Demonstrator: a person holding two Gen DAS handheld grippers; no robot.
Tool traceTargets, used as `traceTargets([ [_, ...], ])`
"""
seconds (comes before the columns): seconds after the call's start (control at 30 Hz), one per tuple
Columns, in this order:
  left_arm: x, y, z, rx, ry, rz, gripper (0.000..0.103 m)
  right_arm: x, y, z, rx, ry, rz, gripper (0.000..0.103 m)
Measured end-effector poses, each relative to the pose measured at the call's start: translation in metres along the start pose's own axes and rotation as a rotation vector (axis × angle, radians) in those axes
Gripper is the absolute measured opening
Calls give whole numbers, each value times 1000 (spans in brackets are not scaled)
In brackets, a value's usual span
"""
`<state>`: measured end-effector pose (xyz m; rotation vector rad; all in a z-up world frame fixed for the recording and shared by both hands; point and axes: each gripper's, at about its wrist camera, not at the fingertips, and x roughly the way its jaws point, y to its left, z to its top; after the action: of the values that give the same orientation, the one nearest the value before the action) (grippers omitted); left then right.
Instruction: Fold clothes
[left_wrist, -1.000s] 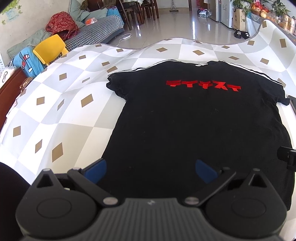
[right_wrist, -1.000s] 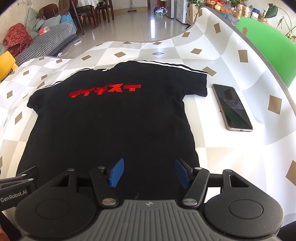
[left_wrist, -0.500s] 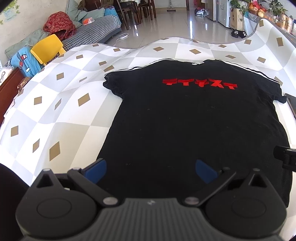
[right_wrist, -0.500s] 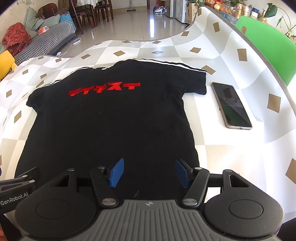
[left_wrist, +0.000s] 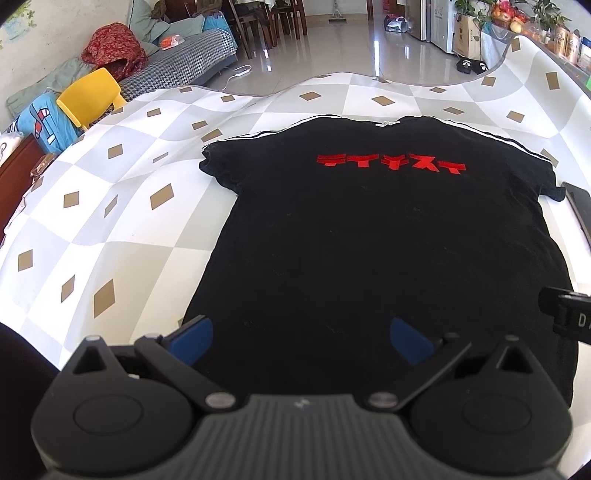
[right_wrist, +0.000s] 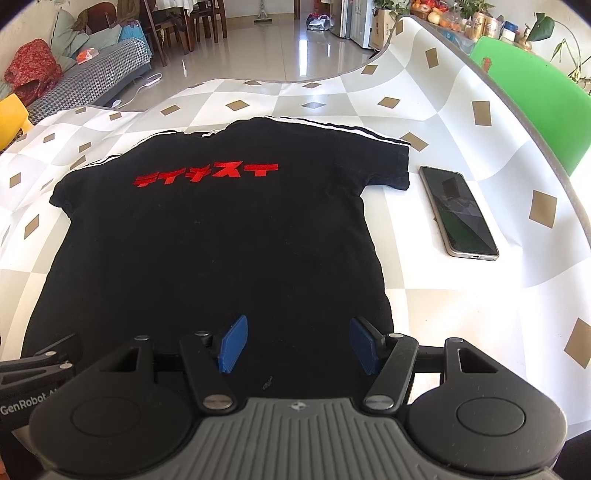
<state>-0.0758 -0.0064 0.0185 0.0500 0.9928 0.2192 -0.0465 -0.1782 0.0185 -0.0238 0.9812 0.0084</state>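
Observation:
A black T-shirt (left_wrist: 388, 236) with red lettering and white shoulder stripes lies flat on the checkered tablecloth, collar away from me; it also shows in the right wrist view (right_wrist: 221, 240). My left gripper (left_wrist: 301, 338) is open and empty, hovering over the shirt's bottom hem toward its left side. My right gripper (right_wrist: 299, 345) is open and empty over the hem toward its right side. The hem itself is hidden behind both grippers.
A smartphone (right_wrist: 458, 212) lies on the tablecloth (right_wrist: 461, 295) just right of the shirt's right sleeve. A green chair (right_wrist: 535, 122) stands at the right table edge, a yellow chair (left_wrist: 90, 98) and a sofa beyond the left edge.
Both grippers have crept slightly forward and down over the hem. The shirt and phone have not moved. Both stay open.

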Motion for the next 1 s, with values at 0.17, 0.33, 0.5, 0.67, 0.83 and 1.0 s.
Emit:
traceTargets([
  [0.17,1,-3,-2,11,9,-3,103,0,0,-1,-2,3,-2,61],
  [0.33,0,-4,-3,16,12,-8,103,-1,0,-3,-5,4,-5,61],
  [0.5,-1,-4,-5,14,14,-23,103,-1,-1,-4,-5,4,-6,61],
  [0.67,-1,-5,-6,21,17,-25,103,-2,-1,-5,-2,5,-10,61],
  [0.83,-1,-6,-7,23,16,-26,103,-2,-1,-7,-2,10,-10,61],
  [1.0,-2,-5,-8,19,20,-27,103,-3,-2,-9,-3,13,-9,61],
])
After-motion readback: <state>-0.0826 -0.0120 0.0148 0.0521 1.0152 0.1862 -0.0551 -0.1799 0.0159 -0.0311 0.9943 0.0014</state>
